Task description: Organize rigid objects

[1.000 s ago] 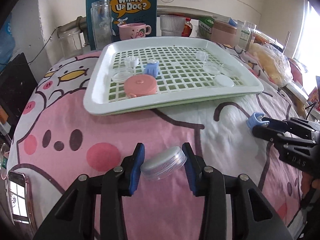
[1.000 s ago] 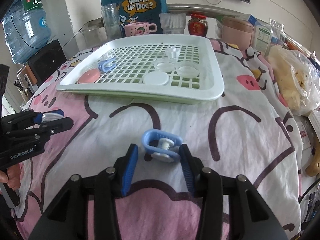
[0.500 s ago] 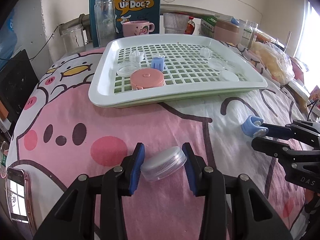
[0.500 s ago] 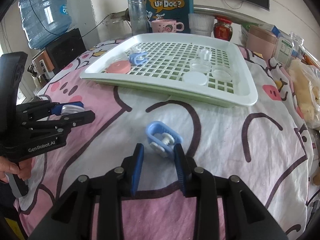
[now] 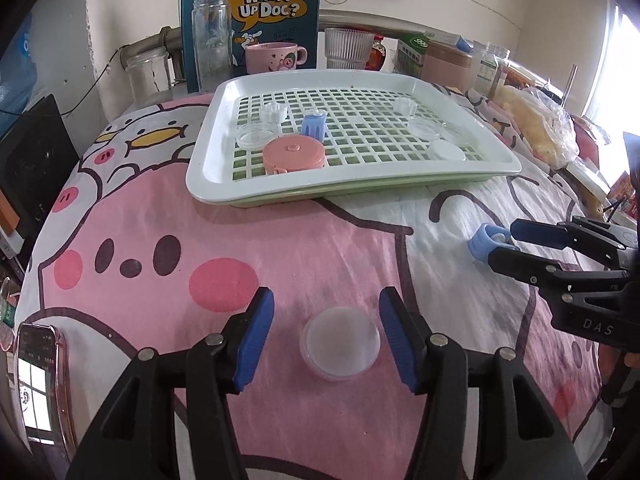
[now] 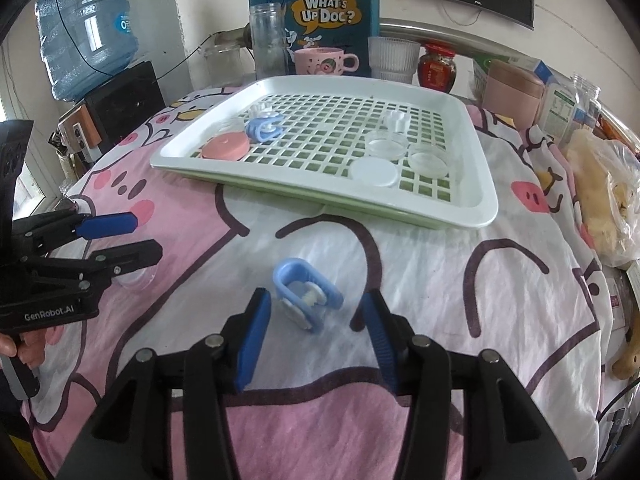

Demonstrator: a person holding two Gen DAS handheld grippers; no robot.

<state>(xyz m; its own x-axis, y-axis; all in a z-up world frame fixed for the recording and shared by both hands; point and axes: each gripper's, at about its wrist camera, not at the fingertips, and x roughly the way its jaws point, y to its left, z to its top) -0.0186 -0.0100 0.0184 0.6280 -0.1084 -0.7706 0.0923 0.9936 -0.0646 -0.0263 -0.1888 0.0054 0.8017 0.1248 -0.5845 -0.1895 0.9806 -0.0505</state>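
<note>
A clear round lid (image 5: 340, 346) lies flat on the pink cartoon cloth between the fingers of my left gripper (image 5: 326, 300). Its jaws are opening and the pads stand clear of the lid. A blue clip with a white screw (image 6: 306, 298) lies on the cloth between the fingers of my right gripper (image 6: 316, 298). Those jaws are opening too, with neither pad touching the clip. The white slotted tray (image 5: 208, 160) behind holds a pink round box (image 5: 294, 154), another blue clip (image 5: 315, 126) and several clear and white lids. Each wrist view shows the other gripper at its edge.
Behind the tray stand glass jars (image 5: 212, 40), a pink mug (image 5: 274, 58), a ribbed glass (image 5: 348, 46) and a teal box (image 5: 250, 12). A phone (image 5: 38, 380) lies at the cloth's left edge. A plastic bag of food (image 6: 608, 196) sits right; a water bottle (image 6: 86, 24) stands far left.
Both grippers have opened. The clear lid has dropped from the left jaws and now lies flat on the cloth. The blue clip has been let go and rests between the right fingers.
</note>
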